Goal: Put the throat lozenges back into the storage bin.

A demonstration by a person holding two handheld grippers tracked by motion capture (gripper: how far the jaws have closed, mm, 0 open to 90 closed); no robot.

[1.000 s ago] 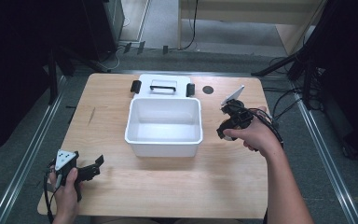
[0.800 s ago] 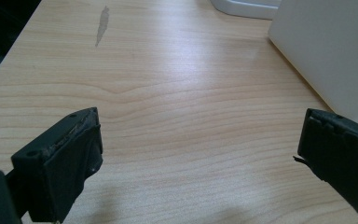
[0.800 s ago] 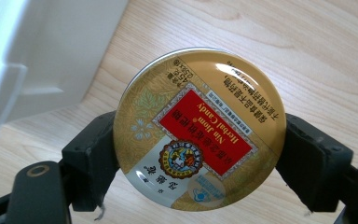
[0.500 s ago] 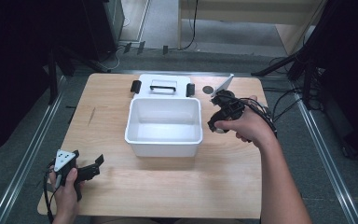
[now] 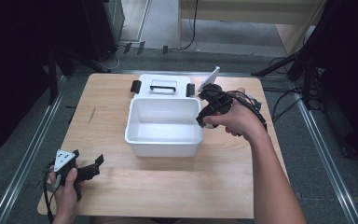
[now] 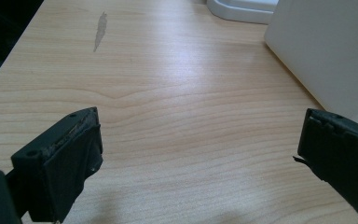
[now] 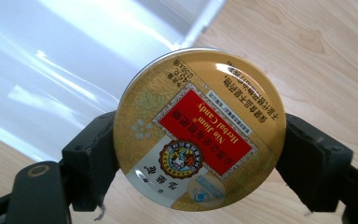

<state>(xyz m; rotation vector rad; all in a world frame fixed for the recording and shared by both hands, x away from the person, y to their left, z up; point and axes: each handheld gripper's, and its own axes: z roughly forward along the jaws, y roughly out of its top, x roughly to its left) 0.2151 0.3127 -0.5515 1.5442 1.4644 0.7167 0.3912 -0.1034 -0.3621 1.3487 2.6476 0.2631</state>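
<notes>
1. The right gripper (image 5: 204, 108) is clamped by its 2 jaws on the rim of a round gold metal candy tin with a red label (image 7: 199, 128). Gripping across the tin's width keeps its flat face level and stops it rolling out.
2. The tin hangs over the right rim of the white rectangular plastic bin (image 5: 164, 145), partly above the bin's hollow and partly above the light wooden table (image 5: 168, 186). That spot suits a drop into the bin, which I judge to be the step in hand.
3. The bin stands open, and its white lid with black handle and clips (image 5: 163, 86) lies flat just behind it, out of the way of the opening.
4. The left gripper (image 5: 81, 172) rests on the table well to the front-left of the bin, jaws spread wide with nothing between them, seemingly parked until needed.
</notes>
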